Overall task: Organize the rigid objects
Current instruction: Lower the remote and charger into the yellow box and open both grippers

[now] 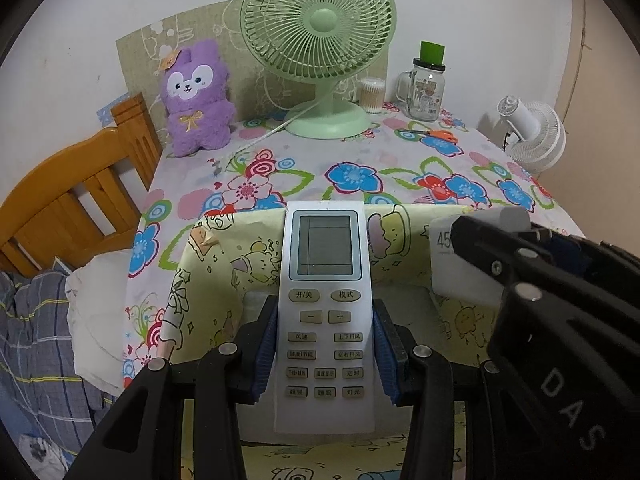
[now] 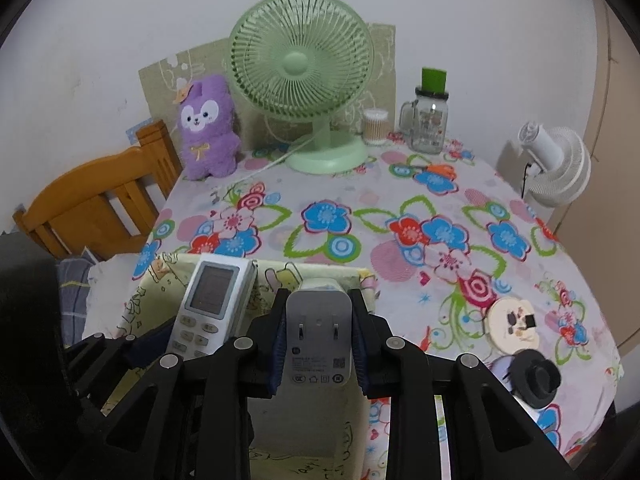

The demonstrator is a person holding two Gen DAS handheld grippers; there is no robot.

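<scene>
remote between left fingers

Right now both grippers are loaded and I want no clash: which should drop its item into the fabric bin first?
Probably the right gripper: its charger sits over the bin's opening; the remote leans past the far rim.

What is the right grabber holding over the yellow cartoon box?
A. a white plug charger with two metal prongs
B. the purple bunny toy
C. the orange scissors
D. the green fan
A: the right gripper is shut on the white plug-in charger with two metal prongs, held above the yellow cartoon-print fabric box, while the left gripper holds the white air-conditioner remote control.
</scene>
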